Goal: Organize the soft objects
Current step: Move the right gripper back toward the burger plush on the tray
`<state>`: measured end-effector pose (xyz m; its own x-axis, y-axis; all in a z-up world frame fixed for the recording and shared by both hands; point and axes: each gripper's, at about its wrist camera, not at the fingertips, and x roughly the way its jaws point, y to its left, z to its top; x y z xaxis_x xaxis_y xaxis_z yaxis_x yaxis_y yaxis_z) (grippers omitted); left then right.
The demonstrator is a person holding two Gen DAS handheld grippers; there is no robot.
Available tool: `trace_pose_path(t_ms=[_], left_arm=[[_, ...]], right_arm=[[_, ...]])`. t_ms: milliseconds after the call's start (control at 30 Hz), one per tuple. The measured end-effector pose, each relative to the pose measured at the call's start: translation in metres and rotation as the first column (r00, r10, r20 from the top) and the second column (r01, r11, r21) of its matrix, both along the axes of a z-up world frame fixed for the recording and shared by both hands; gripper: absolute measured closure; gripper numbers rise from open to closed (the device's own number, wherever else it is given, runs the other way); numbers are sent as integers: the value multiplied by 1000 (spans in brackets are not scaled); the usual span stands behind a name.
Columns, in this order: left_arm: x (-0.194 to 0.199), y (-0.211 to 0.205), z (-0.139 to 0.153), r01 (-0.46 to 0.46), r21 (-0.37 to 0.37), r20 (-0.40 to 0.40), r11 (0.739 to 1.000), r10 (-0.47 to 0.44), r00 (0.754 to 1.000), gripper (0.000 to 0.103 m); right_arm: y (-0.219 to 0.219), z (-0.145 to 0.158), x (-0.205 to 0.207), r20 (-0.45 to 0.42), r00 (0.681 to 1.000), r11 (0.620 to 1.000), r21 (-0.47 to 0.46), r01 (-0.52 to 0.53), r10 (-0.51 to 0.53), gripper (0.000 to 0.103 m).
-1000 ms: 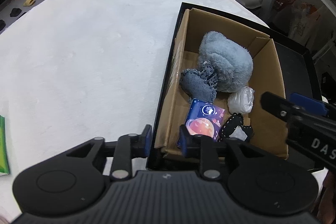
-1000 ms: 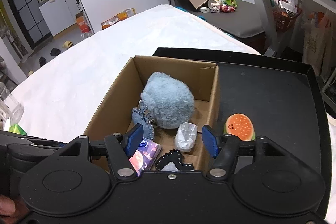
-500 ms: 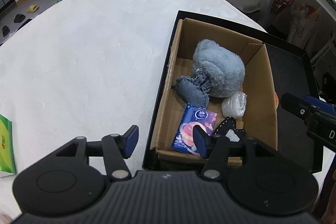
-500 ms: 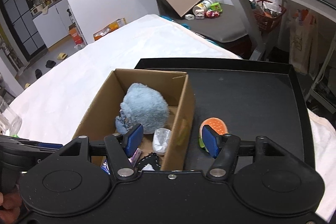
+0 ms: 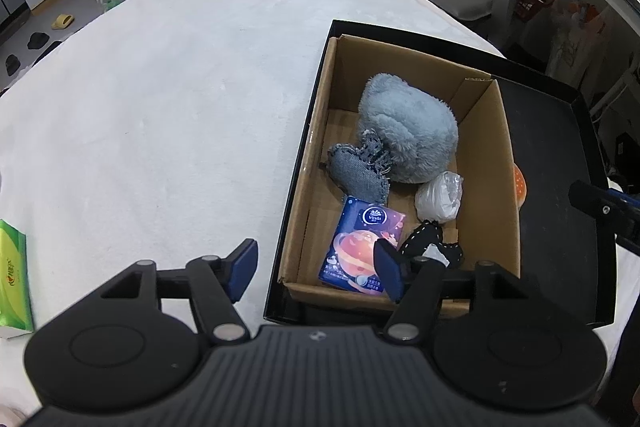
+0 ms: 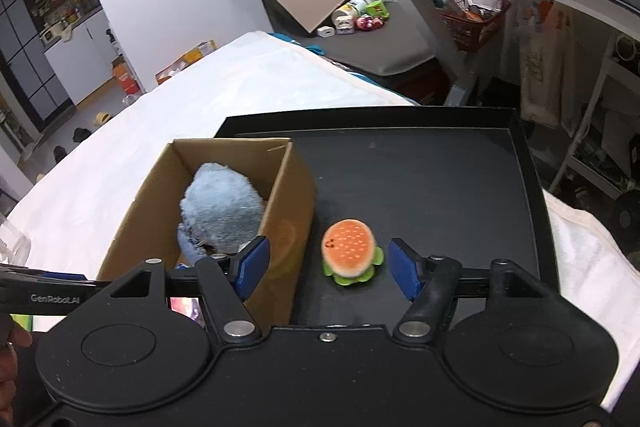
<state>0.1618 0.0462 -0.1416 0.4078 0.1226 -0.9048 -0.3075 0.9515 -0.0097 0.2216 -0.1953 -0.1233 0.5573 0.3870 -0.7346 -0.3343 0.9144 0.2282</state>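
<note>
Orange burger plush lies between right hand-held gripper open jaws, untouched | left hand-held gripper just opened, empty, above box edge

Pretty even indoor light, nothing harsh. The white bedspread comes out bright, almost washed out, while the black tray stays dark and flat. Shadows are soft. Heavy fisheye bend at the edges, and the right view's a bit soft.
</note>
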Motion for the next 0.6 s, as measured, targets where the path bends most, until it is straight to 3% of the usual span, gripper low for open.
trace_pose_path(t_ms=[167,600], left_arm=[[1,-4,-3,0,18,-10,1000,0,1000,34],[16,-7,-16,-15,51,-45,999,18,999,31]], right_arm=[[-7,-8,4,-11,1000,1000,2,6,-6,31],[-20,-48,33,-82,997,1000,24,14,-12,31]])
